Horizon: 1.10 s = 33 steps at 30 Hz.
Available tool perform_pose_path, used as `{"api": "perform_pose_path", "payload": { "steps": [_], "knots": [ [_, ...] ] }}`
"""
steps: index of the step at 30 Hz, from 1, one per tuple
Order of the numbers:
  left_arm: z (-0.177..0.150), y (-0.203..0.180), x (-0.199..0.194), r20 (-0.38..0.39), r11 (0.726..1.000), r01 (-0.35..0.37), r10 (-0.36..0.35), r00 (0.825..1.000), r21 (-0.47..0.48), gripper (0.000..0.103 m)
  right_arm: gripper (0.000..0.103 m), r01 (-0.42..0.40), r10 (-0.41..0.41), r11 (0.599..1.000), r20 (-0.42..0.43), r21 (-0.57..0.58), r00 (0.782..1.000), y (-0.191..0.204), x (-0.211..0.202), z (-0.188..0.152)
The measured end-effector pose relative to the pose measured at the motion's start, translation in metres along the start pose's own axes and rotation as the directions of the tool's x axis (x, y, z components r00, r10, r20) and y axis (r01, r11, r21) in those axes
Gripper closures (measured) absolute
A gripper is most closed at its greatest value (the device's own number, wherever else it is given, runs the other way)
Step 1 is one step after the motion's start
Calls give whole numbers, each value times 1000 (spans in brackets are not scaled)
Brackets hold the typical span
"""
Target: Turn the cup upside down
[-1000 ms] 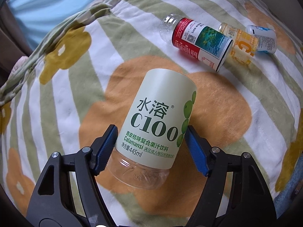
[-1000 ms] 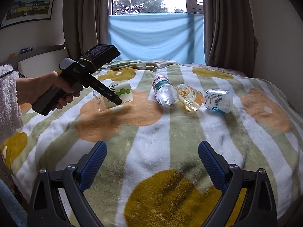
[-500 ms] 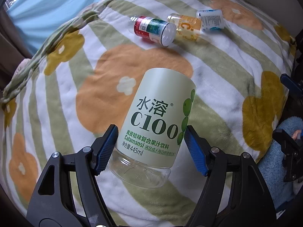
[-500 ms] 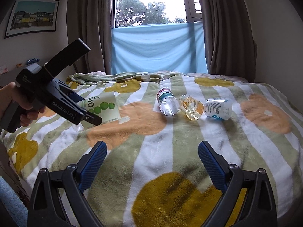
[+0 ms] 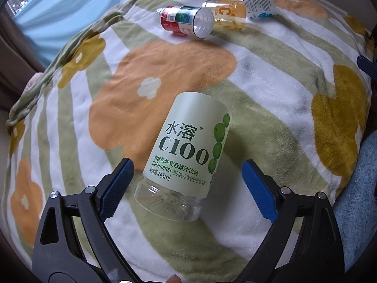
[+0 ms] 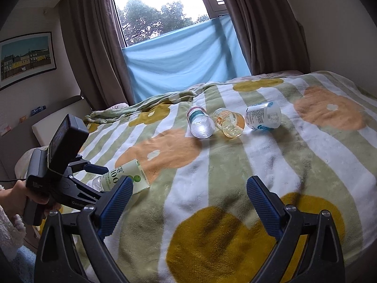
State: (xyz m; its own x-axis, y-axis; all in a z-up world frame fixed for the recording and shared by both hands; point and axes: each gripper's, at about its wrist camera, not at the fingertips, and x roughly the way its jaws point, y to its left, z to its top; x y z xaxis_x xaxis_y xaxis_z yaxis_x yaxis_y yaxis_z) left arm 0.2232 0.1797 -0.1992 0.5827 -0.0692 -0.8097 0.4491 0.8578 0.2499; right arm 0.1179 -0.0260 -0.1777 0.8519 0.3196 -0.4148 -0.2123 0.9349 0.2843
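Note:
The cup with the pale green C100 label (image 5: 186,151) rests on the blanket, its clear closed base toward me and its far end down on the fabric. My left gripper (image 5: 187,184) is open, its blue pads apart from the cup on both sides. In the right wrist view the same cup (image 6: 122,176) lies by the left gripper (image 6: 94,176) at the bed's left edge. My right gripper (image 6: 189,202) is open and empty above the blanket near the front.
Three more cut-bottle cups lie on their sides at the far end: red-labelled (image 5: 186,22) (image 6: 200,123), orange (image 5: 226,14) (image 6: 229,125), white and blue (image 5: 259,6) (image 6: 264,116). The striped flower blanket (image 6: 235,165) covers the bed. Curtains and a window stand behind.
My left gripper has opened and let go of the green cup, which now rests on the blanket. The right wrist view has tilted and shifted slightly.

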Motion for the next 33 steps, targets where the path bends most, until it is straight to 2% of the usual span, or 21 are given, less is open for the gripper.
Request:
{"api": "perform_pose_path", "payload": {
  "steps": [4,6,9,11,13,16,18,20,22,24,25,27,30,32,33],
  "knots": [
    [-10,6,-31,54,997,-13,17,998,-72,0,7,-10,10,1000,-12,-6,1000,0,2,1],
    [-23,7,-49,83,993,-39,48,995,-113,0,6,-34,33,999,-31,-37,999,4,4,6],
    [-48,9,-74,136,984,-28,53,989,-177,0,7,-85,73,978,-70,-188,995,21,7,28],
    [-65,13,-83,151,976,-24,58,987,-218,0,7,-133,97,917,-114,-375,989,44,10,47],
    [-79,16,-86,153,966,-23,64,986,-257,0,7,-228,122,799,-220,-557,968,71,19,62],
    [-99,19,-85,169,951,1,54,984,-310,0,7,-341,123,586,-335,-735,934,109,36,73],
    [-110,20,-82,179,941,16,48,983,-339,0,7,-417,92,455,-425,-787,901,132,51,74],
    [-120,22,-78,189,930,25,49,981,-368,0,7,-470,25,323,-490,-821,872,153,67,68],
    [-128,24,-73,194,919,22,59,979,-393,0,7,-498,-35,190,-513,-846,858,171,81,58],
    [-132,28,-65,170,910,-27,106,980,-414,0,7,-501,-113,65,-505,-863,856,183,98,45],
    [-132,30,-62,166,904,-15,94,982,-428,0,7,-508,-151,12,-504,-861,851,188,107,38],
    [-134,35,-58,177,896,5,81,981,-443,0,7,-535,-210,-80,-511,-841,834,201,123,25],
    [-136,38,-56,192,891,23,73,979,-453,0,7,-600,-290,-197,-538,-775,791,215,141,4],
    [-136,38,-51,193,886,55,39,980,-461,0,7,-644,-339,-234,-559,-728,756,222,151,-8],
    [-136,38,-48,192,884,68,24,981,-462,0,7,-655,-369,-253,-555,-712,746,225,158,-15]
  ]
}}
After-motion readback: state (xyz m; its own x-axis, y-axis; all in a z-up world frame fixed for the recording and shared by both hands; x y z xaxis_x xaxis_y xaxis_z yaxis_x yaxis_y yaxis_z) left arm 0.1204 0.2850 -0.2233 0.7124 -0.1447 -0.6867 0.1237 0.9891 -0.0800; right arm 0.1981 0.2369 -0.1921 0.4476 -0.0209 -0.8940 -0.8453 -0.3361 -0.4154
